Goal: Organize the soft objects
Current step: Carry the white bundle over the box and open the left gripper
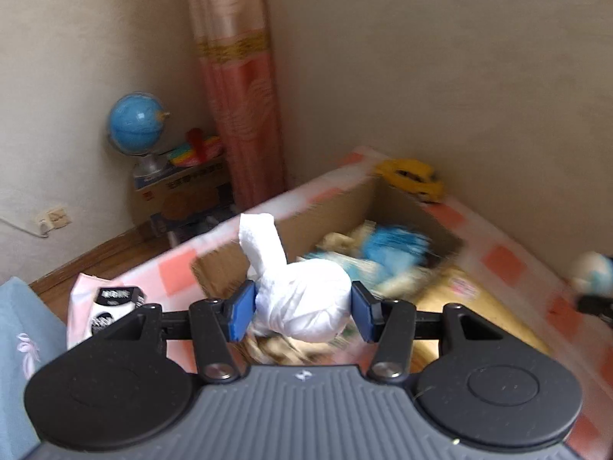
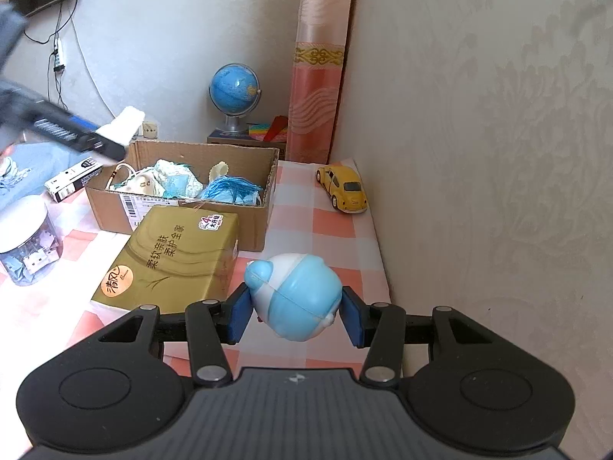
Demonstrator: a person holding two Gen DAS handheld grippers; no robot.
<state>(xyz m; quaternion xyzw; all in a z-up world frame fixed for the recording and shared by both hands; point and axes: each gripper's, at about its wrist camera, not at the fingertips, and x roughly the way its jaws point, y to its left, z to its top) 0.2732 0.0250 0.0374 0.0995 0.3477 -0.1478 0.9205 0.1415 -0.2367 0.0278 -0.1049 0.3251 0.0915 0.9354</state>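
My left tool (image 1: 302,308) is clamped on a white cloth bundle (image 1: 302,299), both blue pads pressed into its sides, a twisted tail sticking up from it. I judge the grip is taken across the fat middle so the loose tail cannot slip out. In the right wrist view that tool reaches in from the left and hangs over the near-left corner of the cardboard box (image 2: 184,191), which I take as the place for the soft things.

My right tool (image 2: 295,312) is clamped on a blue and white egg-shaped toy (image 2: 295,295), held above the checked cloth of the bench (image 2: 329,230), just beside the gold tissue pack (image 2: 168,260) and short of the box. The toy looks smooth and glossy, with a seam round its middle; whether it is truly soft I cannot tell.

Inside the box lie pale fabric pieces and a blue tasselled thing (image 2: 230,191), loosely heaped. A yellow toy car (image 2: 343,188) stands by the wall, well apart.
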